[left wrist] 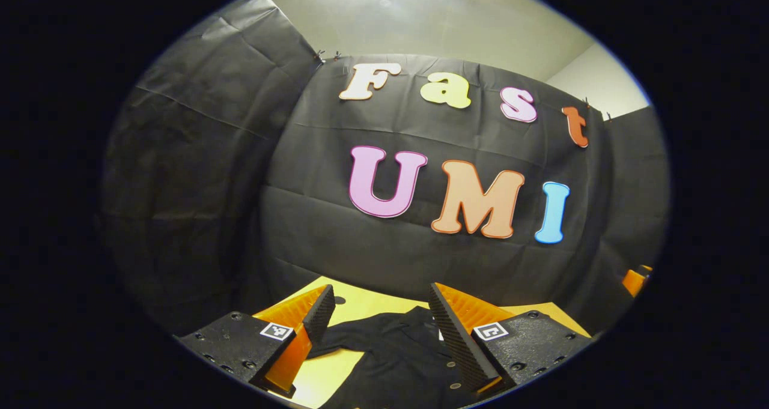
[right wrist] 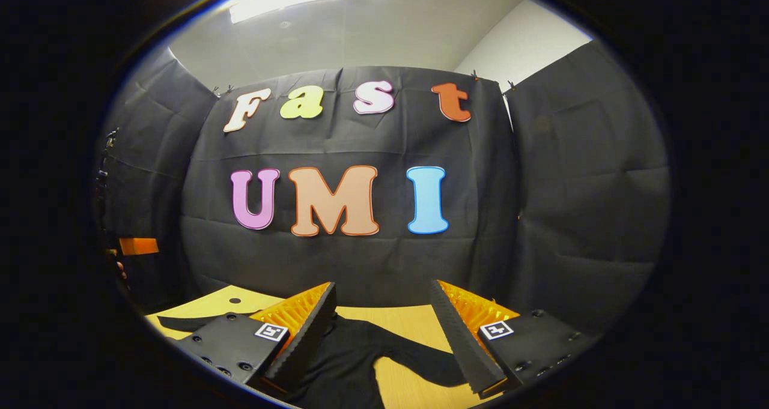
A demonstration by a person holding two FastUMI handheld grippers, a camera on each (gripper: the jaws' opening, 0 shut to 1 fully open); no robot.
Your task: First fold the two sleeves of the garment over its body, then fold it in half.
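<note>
Opening stage of the folding task, with no fold yet visible. Black, soft fabric garment (left wrist: 396,349) lying flat on the yellow wooden counter (left wrist: 360,301), spread beneath and ahead of both tools. In the left gripper view, left hand-held gripper (left wrist: 381,325) held above the counter with jaws wide apart, nothing between them, garment body visible through the gap and apparently not touched. In the right gripper view, right hand-held gripper (right wrist: 381,325) likewise spread wide and empty, poised over the cloth; one long black sleeve (right wrist: 414,355) stretching outward across bare counter (right wrist: 414,325), away from the body rather than laid over it. A second dark strip of cloth (right wrist: 186,322) at the left of the same view, probably the other sleeve, also lying out on the counter, though too near the edge to be sure. Judged progress: nothing completed; both sleeve folds and the final fold in half remaining. Likely step in hand: approach to a sleeve for a first pinch. Other gripper seen as an orange part at the far edge of each view (left wrist: 635,280) (right wrist: 138,245), well apart from the near one
</note>
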